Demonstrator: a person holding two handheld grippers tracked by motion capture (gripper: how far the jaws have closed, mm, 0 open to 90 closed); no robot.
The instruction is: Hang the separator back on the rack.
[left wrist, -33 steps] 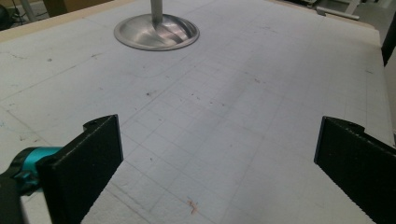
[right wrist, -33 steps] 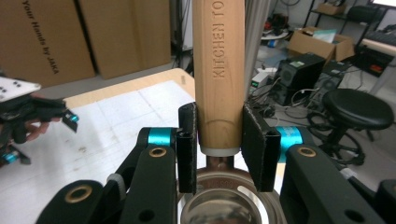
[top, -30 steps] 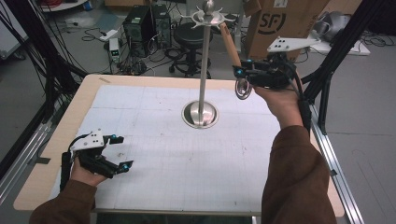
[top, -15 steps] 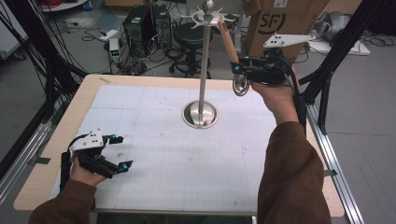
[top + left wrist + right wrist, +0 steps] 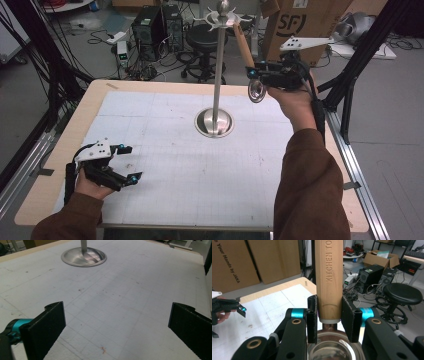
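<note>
Where the right tool [image 5: 329, 318] grips, the handle [image 5: 329, 277] reads "KITCHEN TO".

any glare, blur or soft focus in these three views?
High view: sharp, with glare on the stand's base. Left gripper view: the mat is crisp, while the near left tongs look soft. Right gripper view: the right tongs and ladle handle lettering are sharp, the backdrop slightly soft.

Tan wooden handle [image 5: 329, 277], white gridded mat [image 5: 165, 150]
</note>
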